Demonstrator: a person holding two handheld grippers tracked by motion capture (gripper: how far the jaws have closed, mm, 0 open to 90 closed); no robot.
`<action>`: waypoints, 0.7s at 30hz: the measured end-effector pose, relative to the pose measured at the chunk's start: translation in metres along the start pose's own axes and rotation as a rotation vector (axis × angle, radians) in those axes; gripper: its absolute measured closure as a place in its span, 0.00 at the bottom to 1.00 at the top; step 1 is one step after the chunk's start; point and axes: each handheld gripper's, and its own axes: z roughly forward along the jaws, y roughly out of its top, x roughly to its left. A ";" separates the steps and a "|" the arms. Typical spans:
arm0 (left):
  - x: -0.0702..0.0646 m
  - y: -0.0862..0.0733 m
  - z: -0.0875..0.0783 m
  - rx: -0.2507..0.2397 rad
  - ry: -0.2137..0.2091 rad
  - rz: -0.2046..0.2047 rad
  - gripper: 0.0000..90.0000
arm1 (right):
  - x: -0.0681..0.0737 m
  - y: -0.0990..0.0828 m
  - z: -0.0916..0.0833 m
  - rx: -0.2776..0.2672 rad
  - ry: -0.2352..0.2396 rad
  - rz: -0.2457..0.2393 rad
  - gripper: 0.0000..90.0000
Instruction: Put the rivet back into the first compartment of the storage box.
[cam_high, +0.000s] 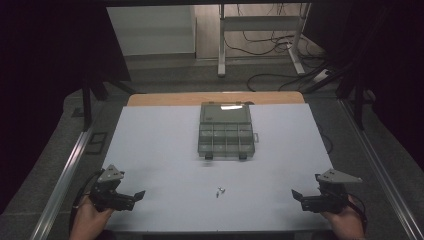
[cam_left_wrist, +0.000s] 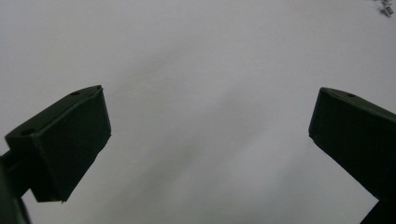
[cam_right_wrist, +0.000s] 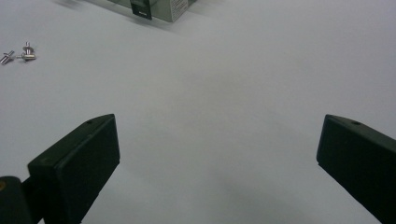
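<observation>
Two tools sit at the near corners of the desk (cam_high: 150, 150), one in each hand. Left tool (cam_high: 135, 196) is at the near left corner, jaws pointing toward the middle of the near edge; in the left gripper view its jaws stand wide apart with nothing between them, just bare white desk surface. Right tool (cam_high: 299, 197) is at the near right corner, pointing inward too; the right gripper view shows its jaws wide apart and holding nothing. Left hand (cam_high: 90, 217) and right hand (cam_high: 345, 220) come in from the near edge, each wrapped around its tool's grip.

Small metal screws (cam_high: 220, 190) lie loose on the desk, near the near edge, about midway between the two tools and well apart from both. They look like a few pieces close together, exact count hard to tell. Same screws show at the top right corner of the left gripper view (cam_left_wrist: 385, 7) and the upper left of the right gripper view (cam_right_wrist: 21, 53).

A grey compartment box (cam_high: 226, 130) lies toward the far edge, centre, lid open and leaning back, dividers visible inside. Contents too small to tell. Box is well apart from the screws.
</observation>
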 end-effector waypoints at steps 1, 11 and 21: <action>-0.002 0.003 0.002 0.007 -0.012 0.000 0.00 | 0.000 0.000 0.000 -0.001 0.000 0.001 0.00; -0.011 0.016 0.007 0.042 -0.050 -0.012 0.00 | 0.000 0.000 0.001 0.003 0.005 0.001 0.00; -0.026 0.033 0.015 0.091 -0.044 0.043 0.00 | 0.000 0.000 0.002 0.008 0.001 -0.002 0.00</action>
